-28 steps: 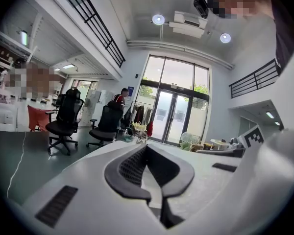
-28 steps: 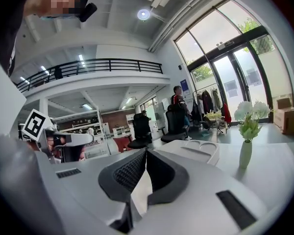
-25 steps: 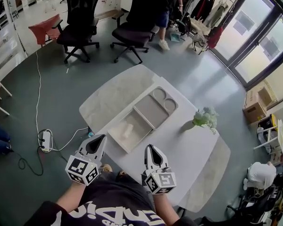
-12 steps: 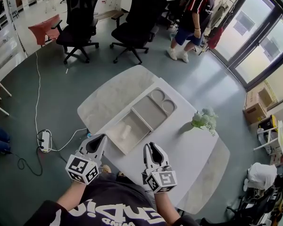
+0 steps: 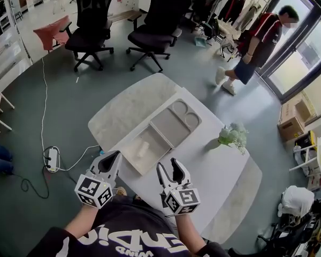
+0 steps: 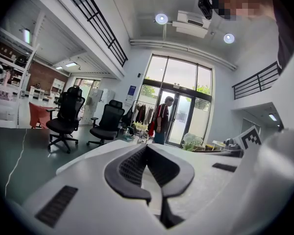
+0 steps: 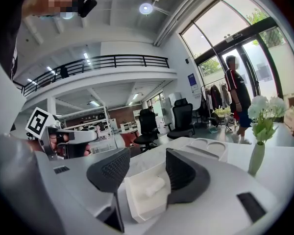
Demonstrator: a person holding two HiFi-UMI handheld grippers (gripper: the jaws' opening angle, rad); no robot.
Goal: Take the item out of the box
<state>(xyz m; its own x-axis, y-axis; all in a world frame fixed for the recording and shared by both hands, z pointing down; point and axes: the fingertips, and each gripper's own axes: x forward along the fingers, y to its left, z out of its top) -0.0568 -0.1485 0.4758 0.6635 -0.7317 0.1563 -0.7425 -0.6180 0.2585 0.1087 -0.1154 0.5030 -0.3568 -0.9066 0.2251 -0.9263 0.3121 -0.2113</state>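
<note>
The right gripper [image 5: 167, 166] had its dark ribbed fingers [image 7: 110, 171] together a second ago; they are now opening wide, with nothing between them. Judged: readying a reach, no grasp begun. The left gripper [image 5: 113, 157] is unchanged, fingers closed on nothing. Both hang at the near edge of the white, faintly veined tabletop [image 5: 219, 170]. The shallow matte white rectangular box [image 5: 131, 160] has not moved, its hinged lid with two round recesses [image 5: 174, 125] laid open. The small pale rounded item [image 5: 143, 149] lies inside, soft-looking and untouched.
</note>
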